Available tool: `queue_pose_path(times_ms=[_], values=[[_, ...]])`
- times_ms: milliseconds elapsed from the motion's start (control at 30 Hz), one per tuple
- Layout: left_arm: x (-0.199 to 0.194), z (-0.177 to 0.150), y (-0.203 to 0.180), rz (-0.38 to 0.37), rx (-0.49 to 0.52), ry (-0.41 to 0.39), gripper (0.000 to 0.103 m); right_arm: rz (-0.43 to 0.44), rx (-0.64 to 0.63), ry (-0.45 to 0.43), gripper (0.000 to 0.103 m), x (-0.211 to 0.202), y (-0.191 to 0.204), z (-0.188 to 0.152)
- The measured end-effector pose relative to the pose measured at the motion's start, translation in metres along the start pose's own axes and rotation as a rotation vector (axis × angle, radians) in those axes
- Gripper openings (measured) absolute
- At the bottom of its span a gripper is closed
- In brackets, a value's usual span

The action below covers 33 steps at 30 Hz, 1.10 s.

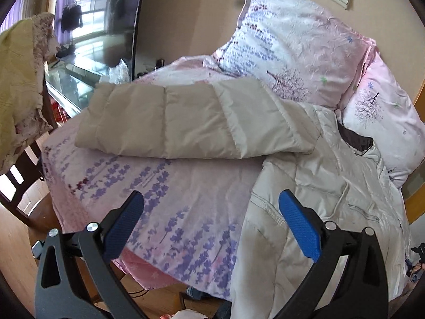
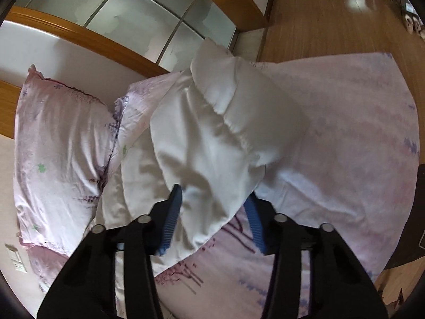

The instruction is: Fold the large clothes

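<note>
A cream puffer jacket (image 1: 318, 186) lies on a bed covered by a pink sheet with purple flowers (image 1: 170, 191). One sleeve (image 1: 186, 122) stretches out to the left across the sheet. My left gripper (image 1: 209, 199) is open and empty, hovering just above the sheet beside the jacket's body. In the right wrist view, my right gripper (image 2: 215, 194) has its blue fingers (image 2: 172, 212) closed around a bunched part of the jacket (image 2: 212, 138), lifted above the sheet (image 2: 345, 159).
Pink floral pillows (image 1: 292, 42) lean against the wall at the head of the bed; one (image 2: 58, 148) rests by the wooden headboard (image 2: 79, 40). A chair draped with yellow cloth (image 1: 18, 79) stands at the left. The wooden floor (image 2: 332, 13) lies beyond the bed.
</note>
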State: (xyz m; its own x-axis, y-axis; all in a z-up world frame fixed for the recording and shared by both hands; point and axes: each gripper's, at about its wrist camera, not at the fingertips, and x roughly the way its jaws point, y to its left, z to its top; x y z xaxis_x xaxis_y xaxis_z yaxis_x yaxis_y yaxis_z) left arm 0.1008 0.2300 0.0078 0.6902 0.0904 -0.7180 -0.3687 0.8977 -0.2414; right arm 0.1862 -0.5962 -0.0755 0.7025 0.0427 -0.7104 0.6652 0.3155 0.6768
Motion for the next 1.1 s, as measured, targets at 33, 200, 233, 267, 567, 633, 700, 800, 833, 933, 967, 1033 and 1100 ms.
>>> queue_pose_path(times_ms=[33,200,233,267,567,633,700,800,833,933,967,1033,1100], values=[[0.004,0.0,0.001,-0.008,-0.006,0.007,0.101,-0.006,-0.005,-0.006,0.038,0.0,-0.001,0.001],[0.006,-0.001,0.004,-0.019,-0.008,-0.104,0.101,-0.069,-0.102,-0.07,0.013,-0.003,0.02,-0.002],[0.004,-0.001,0.005,-0.024,-0.004,-0.135,0.101,-0.083,-0.125,-0.086,0.01,-0.005,0.027,-0.002],[0.003,0.0,0.005,-0.025,-0.005,-0.151,0.101,-0.09,-0.151,-0.106,0.008,-0.008,0.034,-0.003],[0.02,0.007,0.023,-0.08,-0.063,-0.089,0.101,-0.063,-0.469,-0.301,0.006,-0.05,0.14,-0.032],[0.015,0.005,0.018,-0.046,-0.013,-0.145,0.101,-0.033,-0.557,-0.338,0.006,-0.06,0.171,-0.049],[0.007,0.004,0.013,-0.03,0.031,-0.215,0.101,0.007,-0.635,-0.358,0.006,-0.067,0.198,-0.068],[0.001,0.006,0.008,-0.037,0.063,-0.251,0.101,0.071,-0.725,-0.354,0.006,-0.074,0.23,-0.095],[0.001,0.007,0.008,-0.039,0.054,-0.249,0.101,0.106,-0.769,-0.347,0.006,-0.076,0.244,-0.109],[0.012,0.013,0.014,-0.046,0.005,-0.156,0.101,0.19,-0.874,-0.321,0.006,-0.079,0.277,-0.146],[0.017,0.014,0.017,-0.05,-0.013,-0.12,0.101,0.214,-0.9,-0.31,0.006,-0.081,0.284,-0.157],[0.025,0.012,0.024,-0.06,-0.05,-0.075,0.101,0.276,-0.965,-0.268,0.006,-0.077,0.307,-0.183],[0.027,0.01,0.03,-0.072,-0.083,-0.076,0.101,0.325,-1.024,-0.218,0.006,-0.073,0.321,-0.21]])
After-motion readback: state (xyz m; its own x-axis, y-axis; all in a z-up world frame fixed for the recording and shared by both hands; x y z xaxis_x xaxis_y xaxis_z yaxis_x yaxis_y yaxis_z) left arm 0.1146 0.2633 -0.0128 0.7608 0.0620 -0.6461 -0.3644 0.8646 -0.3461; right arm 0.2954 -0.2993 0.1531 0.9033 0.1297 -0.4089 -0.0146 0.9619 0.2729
